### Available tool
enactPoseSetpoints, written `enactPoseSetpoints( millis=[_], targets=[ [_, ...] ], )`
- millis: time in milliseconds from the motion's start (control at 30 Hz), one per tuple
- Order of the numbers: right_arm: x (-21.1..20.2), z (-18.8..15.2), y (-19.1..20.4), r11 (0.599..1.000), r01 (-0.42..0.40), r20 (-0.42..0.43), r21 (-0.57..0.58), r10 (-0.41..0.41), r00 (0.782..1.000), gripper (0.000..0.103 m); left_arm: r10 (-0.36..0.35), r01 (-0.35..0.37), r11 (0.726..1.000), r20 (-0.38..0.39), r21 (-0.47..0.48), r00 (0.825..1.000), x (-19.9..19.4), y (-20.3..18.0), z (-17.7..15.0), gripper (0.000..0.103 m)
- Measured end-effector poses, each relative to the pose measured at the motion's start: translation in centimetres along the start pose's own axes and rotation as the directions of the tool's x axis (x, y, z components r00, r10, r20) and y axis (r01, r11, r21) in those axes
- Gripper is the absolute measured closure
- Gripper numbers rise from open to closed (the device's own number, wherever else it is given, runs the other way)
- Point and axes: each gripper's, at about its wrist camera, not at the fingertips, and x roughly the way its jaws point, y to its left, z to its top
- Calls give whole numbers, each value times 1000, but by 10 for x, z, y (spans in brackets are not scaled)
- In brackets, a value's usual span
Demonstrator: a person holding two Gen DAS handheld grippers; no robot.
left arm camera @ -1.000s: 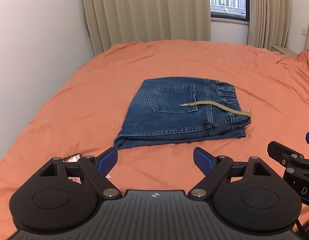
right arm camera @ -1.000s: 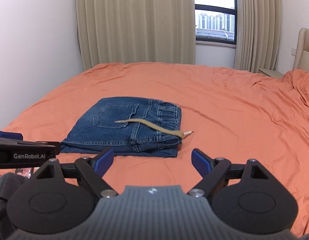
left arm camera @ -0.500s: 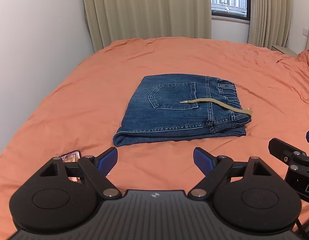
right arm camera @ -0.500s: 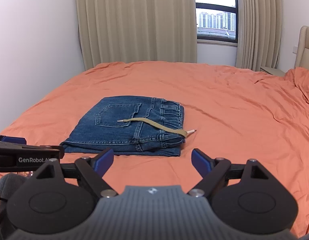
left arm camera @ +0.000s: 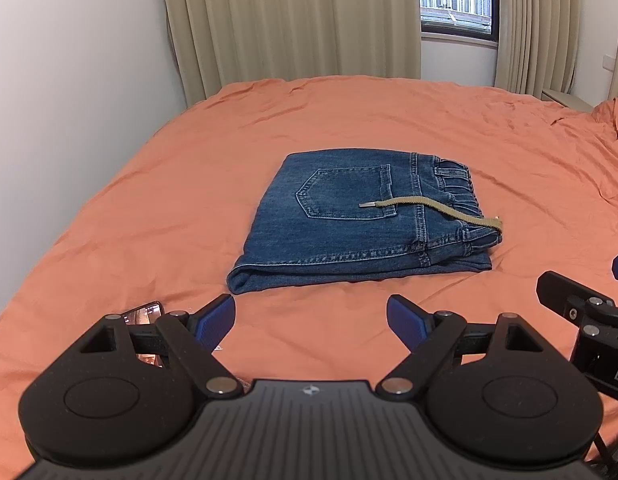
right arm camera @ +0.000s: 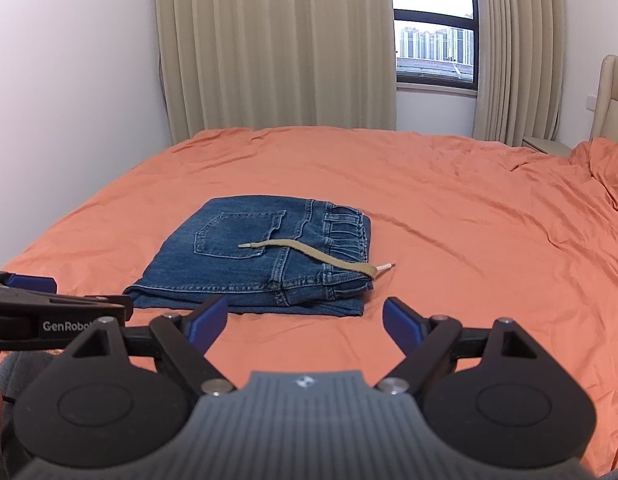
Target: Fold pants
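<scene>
Pants (left arm camera: 361,220), folded into a denim rectangle, lying mid-bed on orange sheet (left arm camera: 149,208), back pocket up. Tan drawstring (left arm camera: 429,210) draped across waistband. Left gripper (left arm camera: 311,320) spread wide, holding nothing, short of near fold. Right gripper (right arm camera: 305,318) likewise wide, empty. Phone (left arm camera: 143,314) beside left finger.

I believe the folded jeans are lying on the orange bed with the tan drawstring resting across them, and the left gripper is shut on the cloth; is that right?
Not quite. The left gripper is open, its jaws spread and short of the folded jeans, as the left wrist view shows. The rest holds: the jeans lie on the orange bed with the tan drawstring across them.
</scene>
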Motion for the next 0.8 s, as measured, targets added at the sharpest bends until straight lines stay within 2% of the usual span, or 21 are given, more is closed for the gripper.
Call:
enactPoseSetpoints(
  millis=[800],
  targets=[
    [-2, -1, -1, 1000, -1, 3, -2, 1, 1000, 22, -10, 10, 1000, 12, 9, 1000, -4, 0, 1, 3]
  ],
)
